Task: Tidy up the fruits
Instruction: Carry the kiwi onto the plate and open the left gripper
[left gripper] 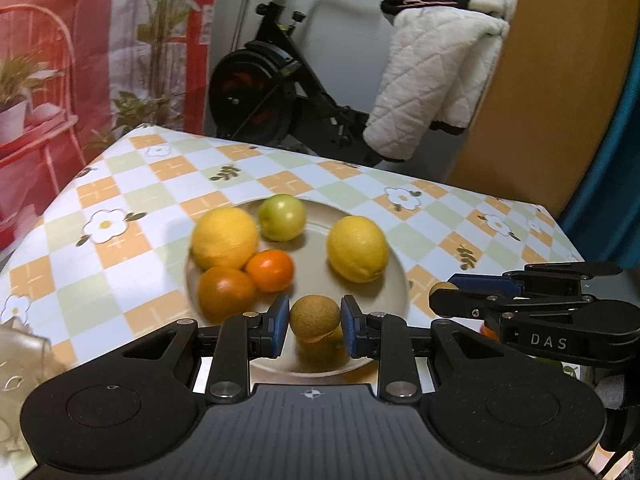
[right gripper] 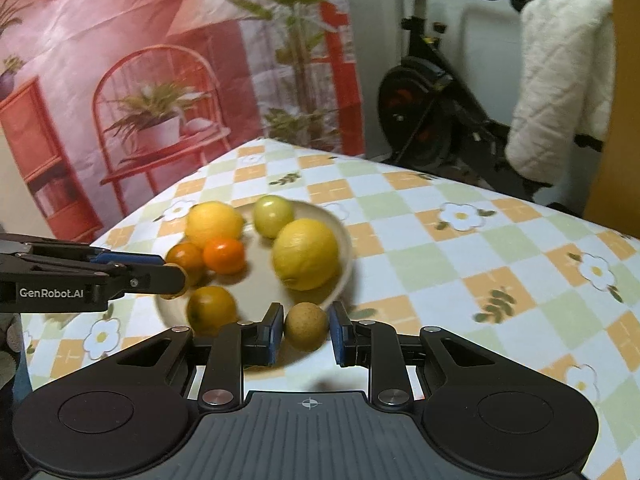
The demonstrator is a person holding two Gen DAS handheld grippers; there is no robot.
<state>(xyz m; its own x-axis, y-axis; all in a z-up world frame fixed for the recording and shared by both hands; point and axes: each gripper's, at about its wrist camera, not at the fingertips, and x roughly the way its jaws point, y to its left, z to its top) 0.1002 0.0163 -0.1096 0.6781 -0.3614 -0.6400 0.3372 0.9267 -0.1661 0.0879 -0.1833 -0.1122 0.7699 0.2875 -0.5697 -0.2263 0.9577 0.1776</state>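
A beige plate point(left gripper: 312, 260) point(right gripper: 344, 240) on the checked tablecloth holds two lemons point(left gripper: 224, 238) point(left gripper: 357, 249), a green apple point(left gripper: 282, 217) and tangerines point(left gripper: 269, 271) point(left gripper: 226, 293). My left gripper point(left gripper: 314, 322) hangs over the plate's near edge, shut on a small brown round fruit point(left gripper: 315, 314); another tangerine point(right gripper: 211, 309) lies below it. In the right wrist view the left gripper point(right gripper: 176, 278) reaches in from the left. My right gripper point(right gripper: 306, 330) is shut on a second small brown fruit point(right gripper: 306, 322) just right of the plate, and shows as a black arm point(left gripper: 442, 294) in the left wrist view.
The table's far edge point(left gripper: 280, 148) meets an exercise bike point(left gripper: 264, 92) with a white quilted jacket point(left gripper: 428, 80) draped on it. A printed red backdrop point(right gripper: 120, 80) hangs on the left. A clear glass object point(left gripper: 20, 360) sits near the left front corner.
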